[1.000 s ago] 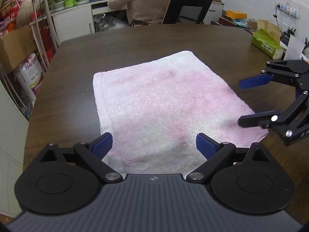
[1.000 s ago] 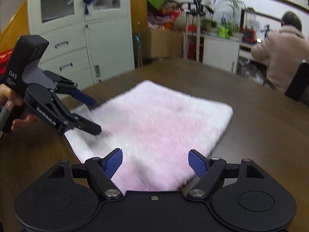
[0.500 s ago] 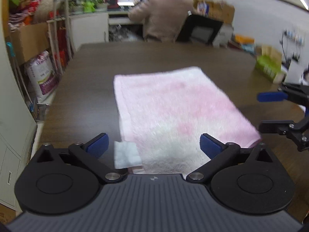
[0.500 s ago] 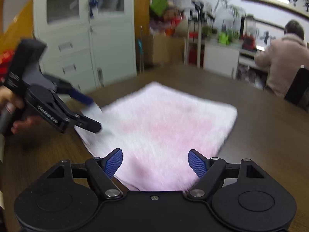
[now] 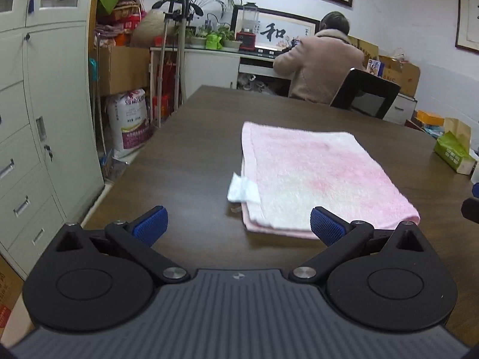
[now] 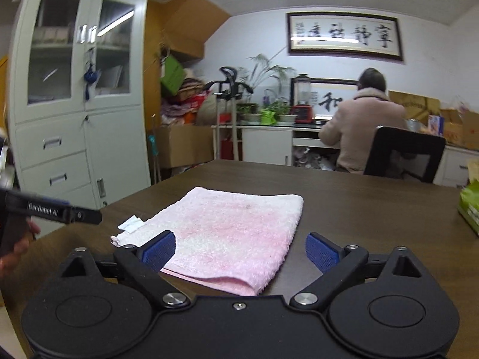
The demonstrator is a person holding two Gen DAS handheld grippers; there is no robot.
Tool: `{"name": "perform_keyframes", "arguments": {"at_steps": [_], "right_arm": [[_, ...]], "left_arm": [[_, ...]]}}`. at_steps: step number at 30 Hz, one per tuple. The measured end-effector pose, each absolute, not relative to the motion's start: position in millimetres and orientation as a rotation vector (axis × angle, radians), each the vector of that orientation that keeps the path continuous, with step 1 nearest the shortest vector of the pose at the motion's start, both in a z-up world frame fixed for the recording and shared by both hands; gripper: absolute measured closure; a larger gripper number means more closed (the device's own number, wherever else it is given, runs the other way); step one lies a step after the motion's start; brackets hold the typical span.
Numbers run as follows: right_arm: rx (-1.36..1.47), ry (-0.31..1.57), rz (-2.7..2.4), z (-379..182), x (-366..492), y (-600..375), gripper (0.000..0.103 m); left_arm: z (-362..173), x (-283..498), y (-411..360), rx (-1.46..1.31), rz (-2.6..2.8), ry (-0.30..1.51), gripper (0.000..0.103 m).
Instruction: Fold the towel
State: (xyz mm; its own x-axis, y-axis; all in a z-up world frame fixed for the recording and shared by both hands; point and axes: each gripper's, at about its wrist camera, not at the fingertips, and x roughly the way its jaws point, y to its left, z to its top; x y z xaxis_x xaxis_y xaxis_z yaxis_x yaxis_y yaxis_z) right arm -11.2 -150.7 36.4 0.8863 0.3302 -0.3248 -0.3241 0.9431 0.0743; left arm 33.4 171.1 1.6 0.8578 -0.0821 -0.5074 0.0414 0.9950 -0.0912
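A pink and white towel (image 5: 317, 173) lies folded flat on the dark wooden table (image 5: 194, 155); it also shows in the right wrist view (image 6: 233, 230). A white label (image 5: 242, 191) sticks out at its near left corner. My left gripper (image 5: 238, 224) is open and empty, held above the table just short of the towel's near edge. My right gripper (image 6: 241, 249) is open and empty, over the towel's near right corner. The left gripper's finger (image 6: 54, 211) shows at the left of the right wrist view.
A green tissue pack (image 5: 453, 154) sits at the table's right edge. A person (image 5: 320, 62) sits in a black chair (image 5: 366, 95) beyond the far end. White cabinets (image 5: 39, 119) stand along the left. Bags and boxes stand by the far left corner.
Both grippers have drawn back and lifted away from the towel, which now lies free on the table. The views have tilted up toward the room.
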Motion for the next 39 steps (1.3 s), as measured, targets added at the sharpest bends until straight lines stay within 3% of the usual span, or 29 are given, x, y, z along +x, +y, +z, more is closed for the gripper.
{"name": "perform_keyframes", "arguments": {"at_steps": [8,16,33,39], "right_arm": [[0.031,0.376,0.322,29.7,-5.0,-148.8,0.001],[0.060,0.398,0.310,22.9,8.0,-145.4,0.001],[0.106,0.505,0.248,-1.4,41.4,-133.2,0.010],[0.128,0.545,0.230,-6.0,48.1,-131.5,0.011]], "left_arm": [[0.6,35.8,158.8,0.008,-0.028,0.466,0.000],[-5.9,58.2,152.5,0.011,-0.055,0.514,0.000],[-22.0,88.7,150.6,-0.003,-0.071,0.629,0.013],[-24.7,94.1,147.9,0.014,-0.058,0.657,0.010]]}}
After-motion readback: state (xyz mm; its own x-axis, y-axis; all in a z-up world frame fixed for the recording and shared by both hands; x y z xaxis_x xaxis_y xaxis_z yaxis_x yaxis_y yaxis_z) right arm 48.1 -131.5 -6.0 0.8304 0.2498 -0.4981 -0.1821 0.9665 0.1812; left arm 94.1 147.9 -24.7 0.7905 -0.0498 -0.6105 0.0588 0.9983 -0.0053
